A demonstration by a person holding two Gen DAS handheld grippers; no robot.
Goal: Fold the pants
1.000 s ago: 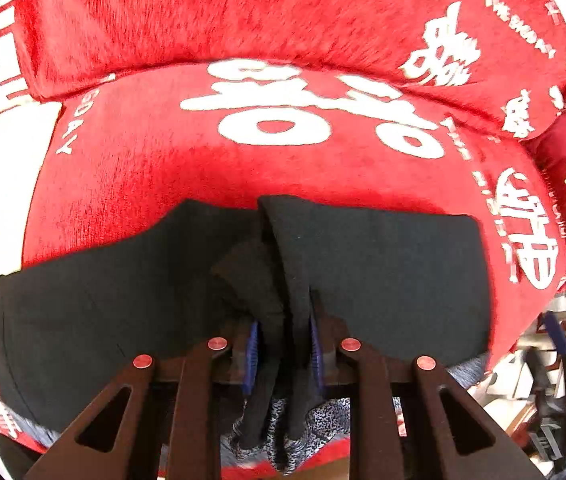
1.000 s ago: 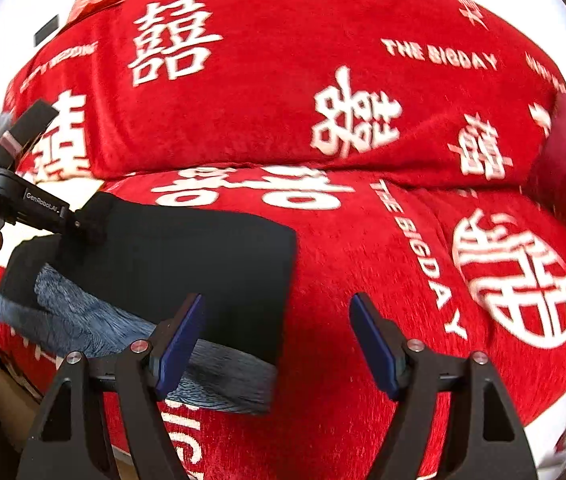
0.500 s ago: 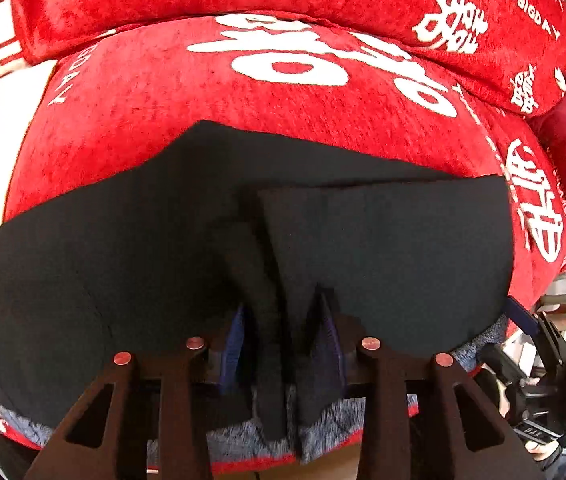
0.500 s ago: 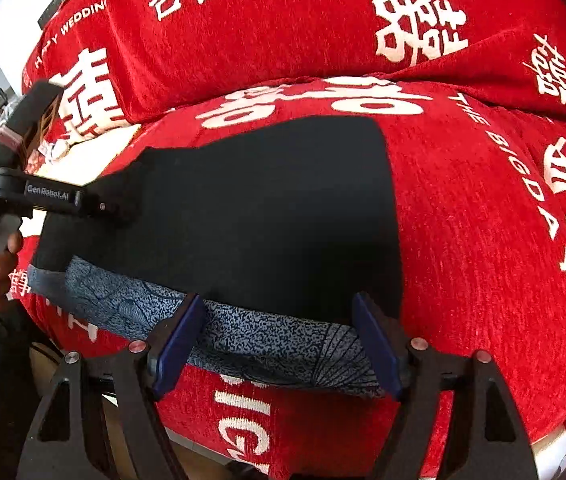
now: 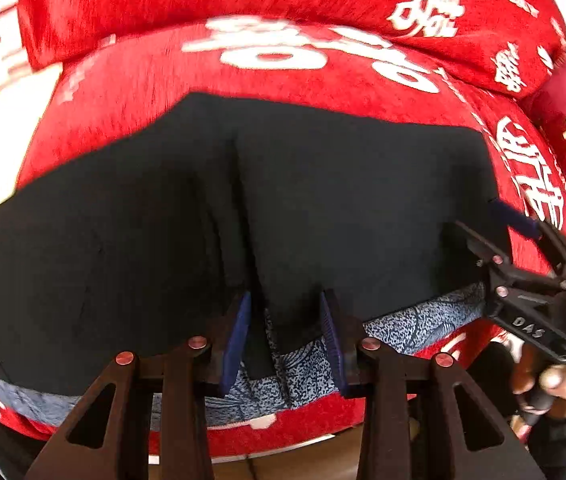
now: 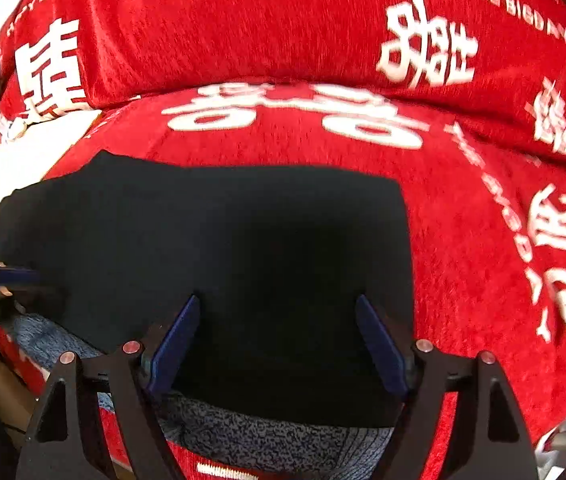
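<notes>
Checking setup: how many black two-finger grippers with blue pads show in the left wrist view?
2: left gripper, bottom centre, straddling a fold of black pants; right gripper, jaws opening astride the pants' right edge.

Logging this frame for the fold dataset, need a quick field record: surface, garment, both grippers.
surface: red cushion with white characters
garment: black pants lying flat, patterned grey-blue edge at the near side
left gripper: jaws apart, a ridge of black fabric between the pads
right gripper: jaws opening, over the pants, nothing gripped
</notes>
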